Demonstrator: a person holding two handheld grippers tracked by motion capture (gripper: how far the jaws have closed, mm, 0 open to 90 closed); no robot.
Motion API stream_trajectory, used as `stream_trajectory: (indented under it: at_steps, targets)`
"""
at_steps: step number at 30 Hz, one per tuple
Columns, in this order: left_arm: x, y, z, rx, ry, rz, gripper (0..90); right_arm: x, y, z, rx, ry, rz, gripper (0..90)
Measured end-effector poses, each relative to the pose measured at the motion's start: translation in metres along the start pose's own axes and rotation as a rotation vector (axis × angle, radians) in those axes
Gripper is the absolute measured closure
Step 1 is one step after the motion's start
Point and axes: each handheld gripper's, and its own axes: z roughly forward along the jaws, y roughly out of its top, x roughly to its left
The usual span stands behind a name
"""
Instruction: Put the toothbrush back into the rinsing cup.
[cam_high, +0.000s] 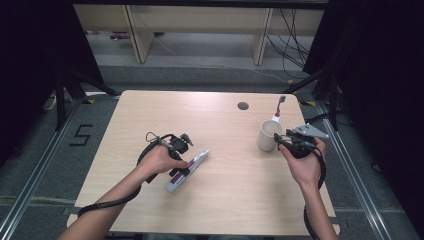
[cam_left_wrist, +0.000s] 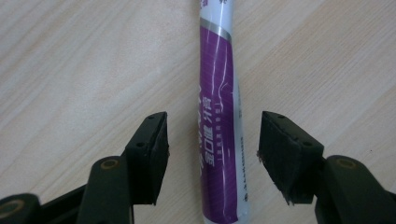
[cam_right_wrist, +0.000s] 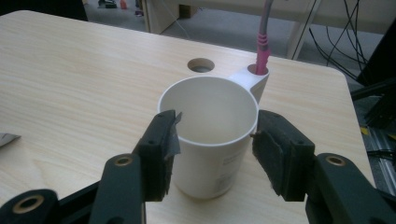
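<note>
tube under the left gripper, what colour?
Purple and white tube, with a silver band; clearest in the left gripper view.

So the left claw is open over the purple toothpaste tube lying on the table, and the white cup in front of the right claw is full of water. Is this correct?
Not quite. The white cup is empty: the right gripper view looks into it and shows bare inside walls. The rest holds: the left claw is open over the purple toothpaste tube lying on the table, and the cup stands before the right claw.

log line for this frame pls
left gripper: open, straddling tube | right gripper: open around cup | toothbrush: in cup's holder
</note>
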Motion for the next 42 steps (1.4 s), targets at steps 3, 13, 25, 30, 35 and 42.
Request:
stream_trajectory:
  at_steps: [3, 13, 25, 30, 35, 42]
  targets:
    - [-0.001, 0.004, 0.004, 0.016, 0.0, -0.016, 42.7, 0.004, -0.002, -0.003, 0.001, 0.008, 0.004, 48.7]
    - [-0.001, 0.012, 0.018, 0.082, -0.01, -0.004, 47.2, 0.014, -0.01, -0.001, -0.018, 0.043, 0.024, 48.3]
    - [0.001, 0.02, 0.03, 0.121, -0.011, 0.016, 52.9, 0.019, -0.013, -0.002, -0.019, 0.065, 0.022, 48.1]
    - [-0.001, 0.022, 0.03, 0.134, -0.025, 0.014, 58.9, 0.02, -0.014, -0.002, -0.021, 0.066, 0.012, 48.1]
    - [-0.004, 0.022, 0.029, 0.142, 0.001, 0.046, 63.8, 0.022, -0.015, -0.001, -0.011, 0.07, 0.018, 48.1]
    - [-0.008, 0.019, 0.029, 0.142, 0.021, 0.061, 69.1, 0.023, -0.016, 0.0, -0.012, 0.083, 0.001, 48.0]
